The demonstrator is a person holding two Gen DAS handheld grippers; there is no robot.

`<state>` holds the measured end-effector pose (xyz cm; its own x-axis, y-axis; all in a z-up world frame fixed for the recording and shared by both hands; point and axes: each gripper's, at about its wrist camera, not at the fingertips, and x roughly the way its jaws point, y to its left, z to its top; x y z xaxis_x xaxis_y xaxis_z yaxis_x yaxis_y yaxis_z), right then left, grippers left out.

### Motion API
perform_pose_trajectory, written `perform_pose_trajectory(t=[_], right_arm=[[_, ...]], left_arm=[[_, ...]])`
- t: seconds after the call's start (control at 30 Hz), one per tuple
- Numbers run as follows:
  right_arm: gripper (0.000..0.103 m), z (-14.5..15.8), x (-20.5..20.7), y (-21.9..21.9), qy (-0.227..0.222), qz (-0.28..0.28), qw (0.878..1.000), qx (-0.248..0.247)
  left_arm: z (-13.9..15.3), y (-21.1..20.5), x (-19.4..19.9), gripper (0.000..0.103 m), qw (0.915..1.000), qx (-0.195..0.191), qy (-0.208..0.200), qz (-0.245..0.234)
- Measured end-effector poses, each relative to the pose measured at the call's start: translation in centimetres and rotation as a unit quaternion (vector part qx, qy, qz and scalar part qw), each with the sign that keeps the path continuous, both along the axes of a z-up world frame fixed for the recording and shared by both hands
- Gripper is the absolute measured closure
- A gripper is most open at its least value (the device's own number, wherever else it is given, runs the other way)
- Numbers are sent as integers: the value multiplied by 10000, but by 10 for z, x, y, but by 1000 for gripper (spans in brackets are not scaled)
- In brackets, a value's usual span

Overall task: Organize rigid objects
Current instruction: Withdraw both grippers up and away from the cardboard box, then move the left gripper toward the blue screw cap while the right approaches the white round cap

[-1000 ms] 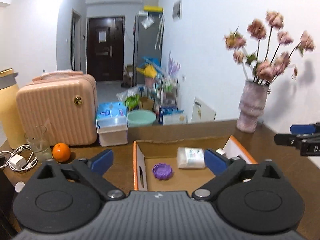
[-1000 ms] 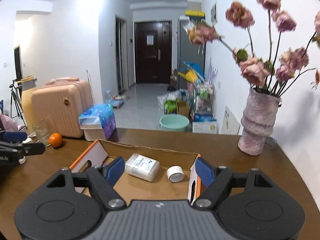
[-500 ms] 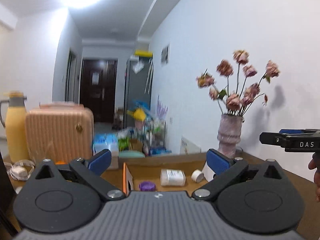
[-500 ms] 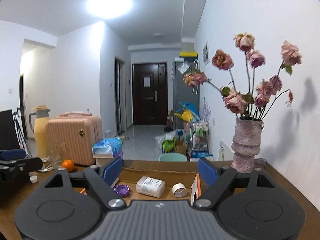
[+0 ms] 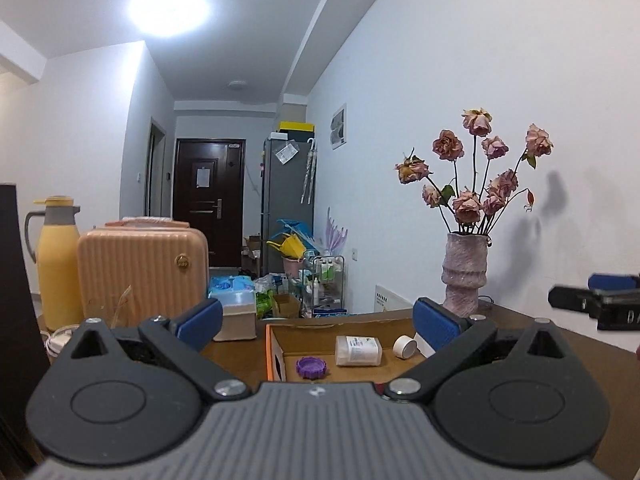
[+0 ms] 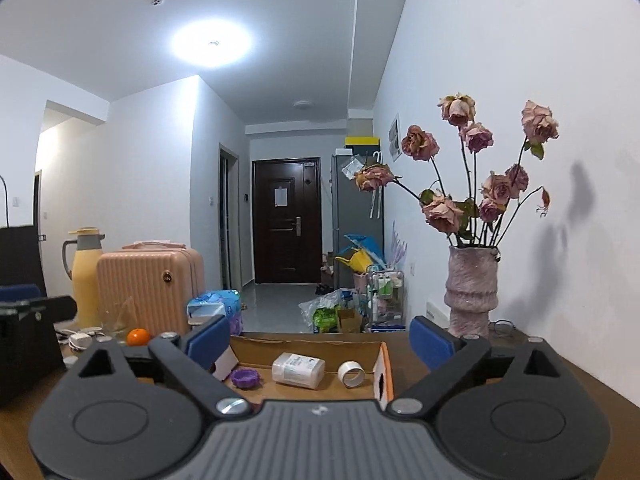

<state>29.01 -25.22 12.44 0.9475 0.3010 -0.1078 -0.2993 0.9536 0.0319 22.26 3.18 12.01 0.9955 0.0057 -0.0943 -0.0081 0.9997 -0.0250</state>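
A shallow cardboard box (image 6: 384, 354) on the brown tabletop (image 6: 560, 376) collects the rigid pieces: a ridged purple cap (image 6: 245, 378) at 9 o'clock of the white plastic bottle (image 6: 297, 369) lying on its side, and a glossy tape roll (image 6: 351, 373) at 3 o'clock. The right gripper (image 6: 319, 342) jaws are opening and empty; the left gripper (image 5: 318, 320) jaws stand apart, empty.

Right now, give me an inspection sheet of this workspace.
Surface: brown wooden table.
Job's things: open cardboard box holding a purple cap, a white bottle on its side and a white tape roll.
Clutter: pink suitcase, yellow thermos, orange, vase of dried roses, tissue pack.
Grippers: left gripper open, empty; right gripper jaws opening, nothing between them.
Cables: white charger and cord by the thermos.
Surroundings: hallway, dark door, floor clutter.
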Motion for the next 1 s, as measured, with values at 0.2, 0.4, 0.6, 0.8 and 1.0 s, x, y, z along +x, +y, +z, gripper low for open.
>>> perform_pose_trajectory(t=[0.2, 0.4, 0.6, 0.8, 1.0], right_arm=[[6, -20, -24, 1, -14, -7, 9998, -223], [4, -41, -54, 3, 117, 130, 9991, -375], [4, -66, -87, 4, 306, 178, 9990, -280], [1, -89, -129, 2, 455, 213, 9981, -351], [0, -104, -160, -14, 526, 215, 9979, -297]], left_arm=[[-18, 5, -34, 0, 9999, -90, -69, -42], [-45, 5, -73, 0, 9998, -176, 37, -94], [-71, -3, -106, 0, 9999, -55, 98, 11], [-95, -11, -124, 0, 9993, -92, 326, 157], [-108, -28, -119, 0, 9984, -53, 563, 59]])
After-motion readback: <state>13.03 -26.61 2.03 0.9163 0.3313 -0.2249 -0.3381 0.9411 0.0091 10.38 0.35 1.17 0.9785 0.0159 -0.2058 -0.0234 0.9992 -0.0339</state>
